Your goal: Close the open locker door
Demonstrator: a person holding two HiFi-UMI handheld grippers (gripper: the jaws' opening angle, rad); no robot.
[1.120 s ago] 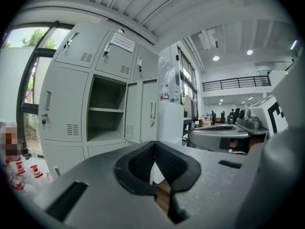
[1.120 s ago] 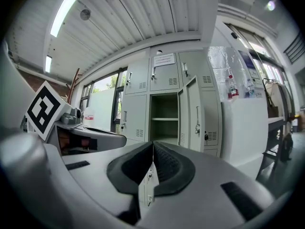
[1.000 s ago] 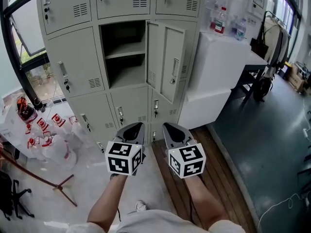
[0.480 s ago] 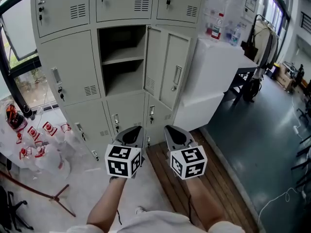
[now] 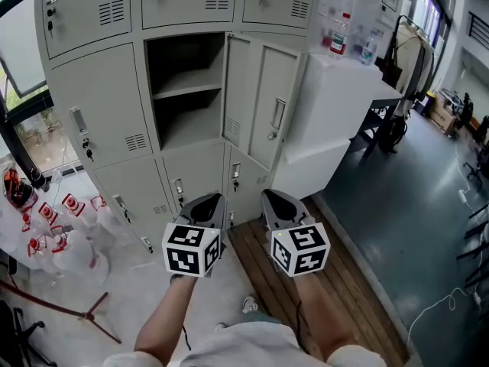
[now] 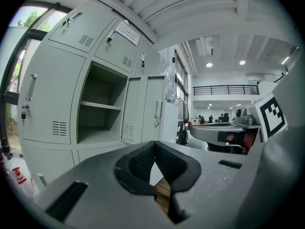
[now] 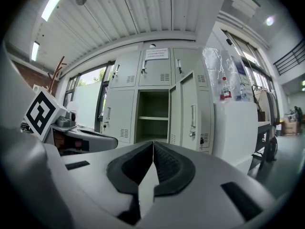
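Beyond two grippers (image 5: 213,199) (image 5: 269,195), one locker door (image 5: 263,102) hangs roughly half open.

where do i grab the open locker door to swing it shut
Take the upright handle near the free edge of the open locker door, coming from the right, at the outer face that carries it. It sits far from the hinged side, so it likely gives the most leverage. The right gripper is on that side, but its jaws are shut and must open first.

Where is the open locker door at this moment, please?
In the head view the open locker door hangs in the middle row, swung out right of its shelved compartment and left of the white cabinet.
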